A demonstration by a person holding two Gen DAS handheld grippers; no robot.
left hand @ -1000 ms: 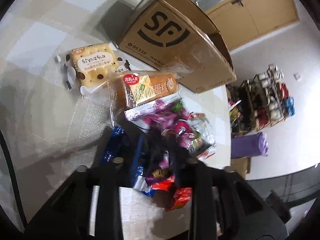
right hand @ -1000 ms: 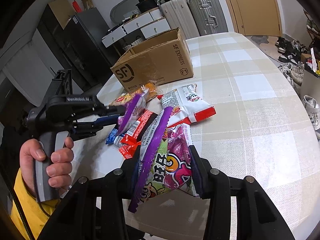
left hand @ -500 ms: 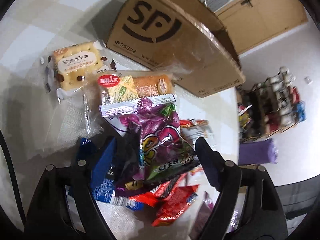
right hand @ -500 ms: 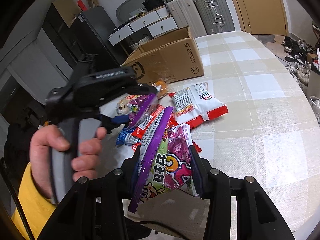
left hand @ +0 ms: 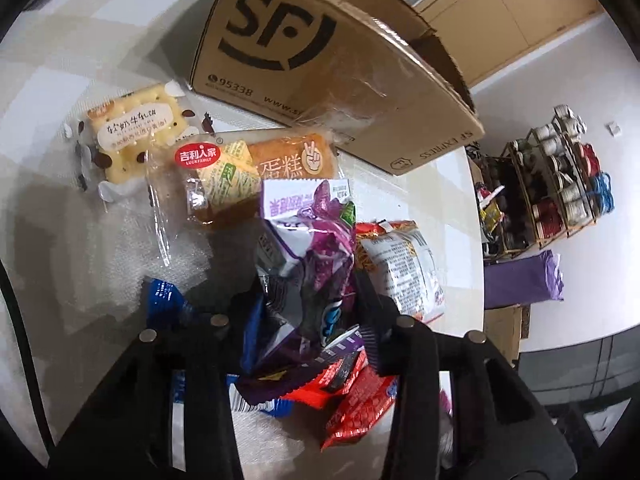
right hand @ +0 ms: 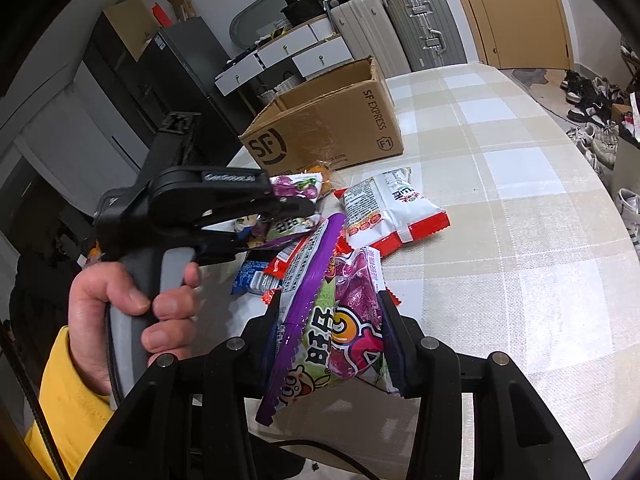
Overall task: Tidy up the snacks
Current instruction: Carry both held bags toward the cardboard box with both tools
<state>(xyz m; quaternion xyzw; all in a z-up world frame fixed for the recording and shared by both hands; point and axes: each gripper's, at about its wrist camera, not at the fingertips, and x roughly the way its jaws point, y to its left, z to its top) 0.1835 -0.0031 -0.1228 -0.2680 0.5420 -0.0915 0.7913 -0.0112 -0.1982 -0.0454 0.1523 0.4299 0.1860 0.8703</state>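
My left gripper [left hand: 312,300] is shut on a purple snack bag [left hand: 308,248] and holds it above the snack pile; it also shows in the right wrist view [right hand: 296,210]. My right gripper [right hand: 332,328] is shut on another purple candy bag [right hand: 340,332], held above the table. The open SF cardboard box [left hand: 320,56] stands beyond the pile [right hand: 332,128]. A cracker pack [left hand: 132,136], a cake pack [left hand: 248,176], a white and red noodle pack [right hand: 388,208], red wrappers [left hand: 356,400] and a blue wrapper [left hand: 164,300] lie on the table.
The checked tablecloth [right hand: 520,200] stretches wide to the right of the pile. Suitcases [right hand: 400,28] and drawers stand behind the table. Shoes [right hand: 592,100] lie on the floor at the right. A rack of spools [left hand: 560,176] stands beyond the table edge.
My left gripper opened over the pile half a second ago, then shut on the purple bag and lifted it. My right gripper kept holding its candy bag, almost still.
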